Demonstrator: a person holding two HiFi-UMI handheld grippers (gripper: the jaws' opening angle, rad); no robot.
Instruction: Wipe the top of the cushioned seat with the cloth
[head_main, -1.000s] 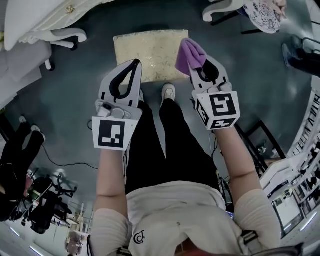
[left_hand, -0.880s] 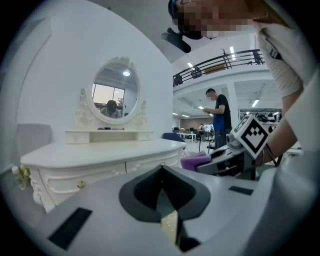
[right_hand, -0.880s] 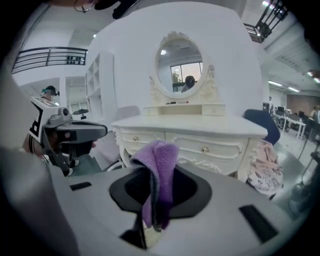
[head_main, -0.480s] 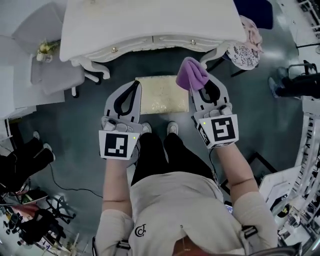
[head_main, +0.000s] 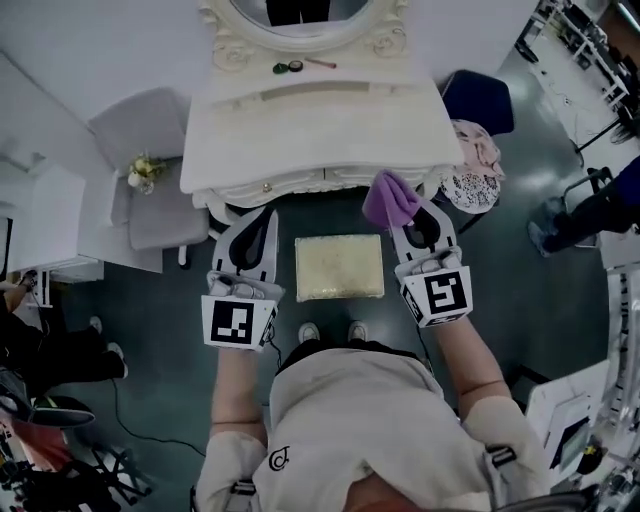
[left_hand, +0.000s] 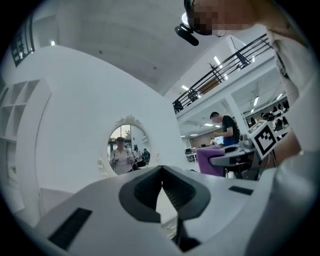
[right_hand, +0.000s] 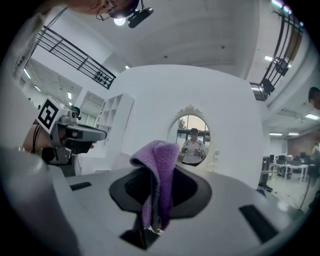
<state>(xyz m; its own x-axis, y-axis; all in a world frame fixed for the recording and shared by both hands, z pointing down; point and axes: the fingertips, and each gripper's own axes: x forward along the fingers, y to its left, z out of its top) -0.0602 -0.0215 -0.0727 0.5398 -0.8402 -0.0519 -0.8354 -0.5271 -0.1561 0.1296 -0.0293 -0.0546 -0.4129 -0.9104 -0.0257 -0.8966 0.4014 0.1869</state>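
Moved: your grippers now flank the cushioned seat instead of overlapping its corners, and the dressing table has come fully into view.
Seat: on the floor before the table, long axis running left to right along its front edge.
Arms: both forearms reach forward side by side, marker cubes facing up.
Left gripper: jaws together, empty.
Right gripper: clamped on the purple cloth, which bunches beyond the tips, held off the seat.
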